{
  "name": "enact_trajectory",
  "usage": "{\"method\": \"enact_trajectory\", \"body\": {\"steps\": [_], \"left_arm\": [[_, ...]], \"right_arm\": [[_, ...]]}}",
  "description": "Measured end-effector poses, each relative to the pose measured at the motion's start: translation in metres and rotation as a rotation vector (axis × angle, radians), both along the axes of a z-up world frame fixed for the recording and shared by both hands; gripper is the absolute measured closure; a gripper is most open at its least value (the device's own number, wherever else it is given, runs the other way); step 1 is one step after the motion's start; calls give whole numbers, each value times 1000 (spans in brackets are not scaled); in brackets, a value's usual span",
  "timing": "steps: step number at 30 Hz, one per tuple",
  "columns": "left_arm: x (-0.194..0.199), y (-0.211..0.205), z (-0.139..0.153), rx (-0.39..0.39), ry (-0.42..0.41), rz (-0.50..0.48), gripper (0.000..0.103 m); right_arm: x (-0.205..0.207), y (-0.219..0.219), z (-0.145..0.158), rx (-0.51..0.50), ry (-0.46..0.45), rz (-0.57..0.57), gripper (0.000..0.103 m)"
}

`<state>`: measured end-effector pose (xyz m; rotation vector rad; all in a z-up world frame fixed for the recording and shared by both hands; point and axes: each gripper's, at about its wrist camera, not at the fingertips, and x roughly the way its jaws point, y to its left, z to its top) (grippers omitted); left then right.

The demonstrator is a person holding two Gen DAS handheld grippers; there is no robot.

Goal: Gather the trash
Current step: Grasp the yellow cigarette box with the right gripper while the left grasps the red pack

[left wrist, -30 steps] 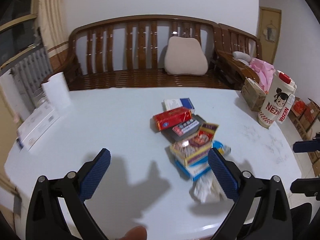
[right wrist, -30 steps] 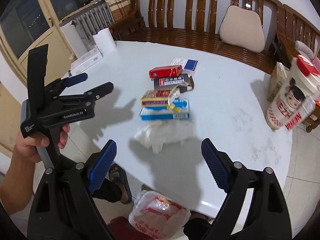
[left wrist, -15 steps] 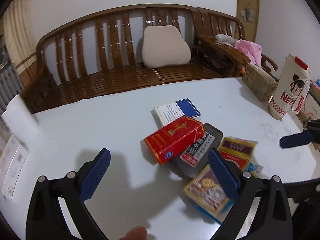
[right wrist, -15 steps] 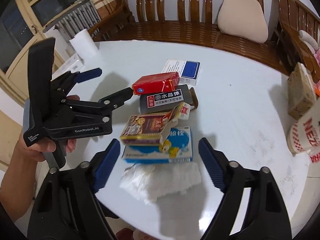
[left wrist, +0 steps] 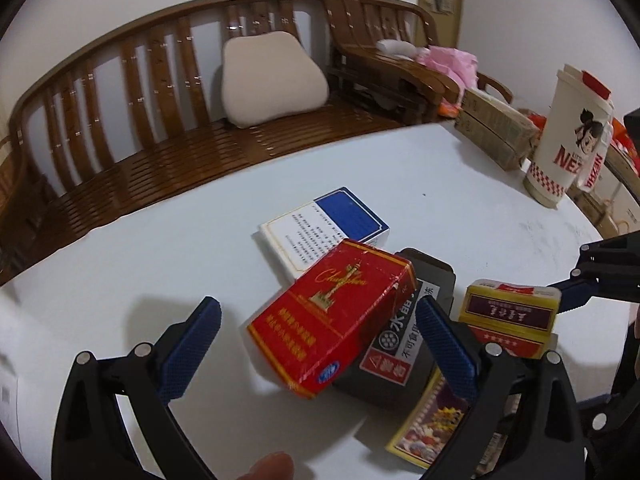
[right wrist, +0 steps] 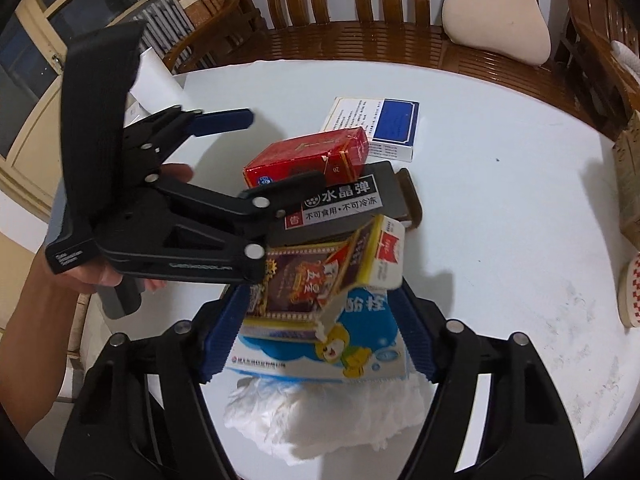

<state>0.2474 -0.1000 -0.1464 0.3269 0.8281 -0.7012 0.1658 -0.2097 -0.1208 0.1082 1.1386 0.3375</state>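
Observation:
A pile of trash lies on the white table [left wrist: 460, 184]. My left gripper [left wrist: 318, 308] is open and straddles a red cigarette pack [left wrist: 332, 320], with neither pad touching it. The pack leans on a black box [right wrist: 340, 200] beside a blue-and-white box [left wrist: 324, 232]. My right gripper [right wrist: 320, 316] reaches down over a yellow-maroon box [right wrist: 320, 280] stacked on a blue cartoon medicine box [right wrist: 320, 356]. Its jaws are closing, with both boxes between them and the pads close beside their edges. A crumpled tissue [right wrist: 328, 416] lies under the stack. The left gripper [right wrist: 286, 147] also appears in the right wrist view, held by a hand.
A wooden bench [left wrist: 140, 152] with a beige cushion [left wrist: 272, 80] runs behind the table. A tall Nezha cup [left wrist: 560, 152] and a cardboard box [left wrist: 496, 132] stand at the far right edge. A paper roll [right wrist: 154, 76] stands at the far left.
Both grippers have come down and closer to the pile. The left one now straddles the red pack. The right jaws have narrowed around the stacked boxes.

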Motion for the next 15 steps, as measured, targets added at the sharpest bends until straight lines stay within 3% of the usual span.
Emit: {"method": "enact_trajectory", "body": {"steps": [2, 11, 15], "left_arm": [[5, -3, -4, 7, 9, -25, 8], [21, -6, -17, -32, 93, -70, 8], [23, -6, -22, -47, 115, -80, 9]], "right_arm": [[3, 2, -3, -2, 5, 1, 33], [15, 7, -16, 10, 35, 9, 51], [15, 11, -16, 17, 24, 19, 64]]}}
